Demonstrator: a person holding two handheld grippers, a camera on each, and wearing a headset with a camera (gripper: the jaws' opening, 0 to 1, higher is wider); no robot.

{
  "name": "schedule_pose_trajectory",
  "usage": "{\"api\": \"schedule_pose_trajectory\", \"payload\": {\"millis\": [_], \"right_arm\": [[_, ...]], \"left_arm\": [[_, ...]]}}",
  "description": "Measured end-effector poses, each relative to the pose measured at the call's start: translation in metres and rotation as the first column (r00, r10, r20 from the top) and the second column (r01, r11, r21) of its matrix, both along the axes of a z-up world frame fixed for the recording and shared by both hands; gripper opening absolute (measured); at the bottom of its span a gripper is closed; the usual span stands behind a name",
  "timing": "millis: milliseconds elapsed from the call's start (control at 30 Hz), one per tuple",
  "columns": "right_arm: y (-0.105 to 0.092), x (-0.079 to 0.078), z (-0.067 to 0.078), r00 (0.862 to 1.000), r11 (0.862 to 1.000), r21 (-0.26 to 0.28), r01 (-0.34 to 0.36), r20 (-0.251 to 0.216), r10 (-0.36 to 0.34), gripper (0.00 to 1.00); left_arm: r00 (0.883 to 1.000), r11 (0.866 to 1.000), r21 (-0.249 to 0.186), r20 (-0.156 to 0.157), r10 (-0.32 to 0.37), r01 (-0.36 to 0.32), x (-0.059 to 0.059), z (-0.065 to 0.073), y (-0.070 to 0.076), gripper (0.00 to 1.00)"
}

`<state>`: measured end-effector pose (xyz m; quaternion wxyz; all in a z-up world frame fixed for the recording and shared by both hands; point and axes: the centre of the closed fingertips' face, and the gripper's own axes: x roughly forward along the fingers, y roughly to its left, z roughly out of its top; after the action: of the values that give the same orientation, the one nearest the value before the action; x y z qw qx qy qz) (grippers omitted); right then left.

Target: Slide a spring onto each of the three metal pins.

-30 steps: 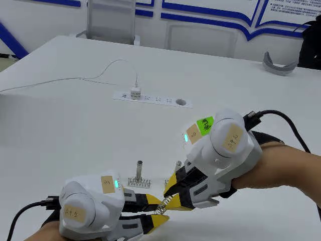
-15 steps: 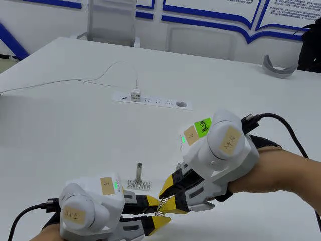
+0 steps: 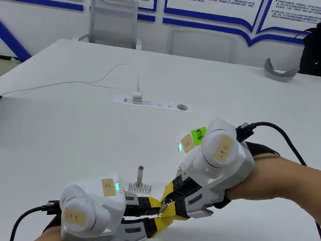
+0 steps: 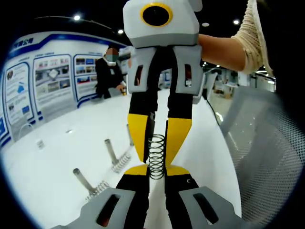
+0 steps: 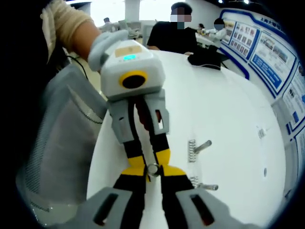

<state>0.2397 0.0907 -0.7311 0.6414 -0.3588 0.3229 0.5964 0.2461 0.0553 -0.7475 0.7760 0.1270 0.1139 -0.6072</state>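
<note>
Low over the near part of the white surface (image 3: 75, 130), the left hand-held gripper (image 4: 156, 171) and the right hand-held gripper (image 5: 152, 174) meet tip to tip. One spring (image 4: 156, 156) sits between them, clear of the surface. In the left gripper view the spring runs lengthwise from that gripper's own yellow tips up between the yellow fingers of the other. Both pairs of jaws are drawn in to a narrow gap that the spring fills, so each appears closed on one end of it. In the right gripper view the same spring shows end-on as a small ring between the tips. To the left of the jaws in the left gripper view, three metal pins (image 4: 110, 151) stand in a row on the surface, and loose coils (image 4: 121, 162) lie at the foot of two of them. In the head view one pin stands upright just beyond the meeting tips. Farther back a power strip (image 3: 159, 104) lies flat with a white plug (image 3: 137, 98) in it.
</note>
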Motion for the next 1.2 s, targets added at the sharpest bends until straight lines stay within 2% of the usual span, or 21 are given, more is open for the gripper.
{"api": "schedule_pose_trajectory", "payload": {"millis": [333, 467, 633, 1200], "right_arm": [[-0.001, 0.0, 0.001, 1.0, 1.0, -0.002, 0.015, -0.004, -0.015, 0.12], [-0.003, 0.002, 0.004, 1.0, 1.0, 0.004, 0.023, -0.001, -0.023, 0.12], [-0.009, 0.005, 0.005, 0.999, 0.999, 0.001, 0.037, 0.002, -0.037, 0.12], [-0.037, 0.018, 0.015, 0.993, 0.994, -0.002, 0.114, 0.019, -0.114, 0.12]], "left_arm": [[1.0, 1.0, -0.009, 0.001, 0.003, -0.003, 0.001, 0.001, -0.001, 0.12], [1.0, 1.0, -0.01, -0.008, 0.008, -0.008, 0.0, 0.0, -0.001, 0.19], [1.0, 1.0, -0.012, -0.019, 0.012, -0.012, -0.001, -0.001, 0.001, 0.22], [0.993, 0.995, -0.016, -0.069, 0.095, -0.096, 0.007, -0.004, 0.026, 0.44]]}}
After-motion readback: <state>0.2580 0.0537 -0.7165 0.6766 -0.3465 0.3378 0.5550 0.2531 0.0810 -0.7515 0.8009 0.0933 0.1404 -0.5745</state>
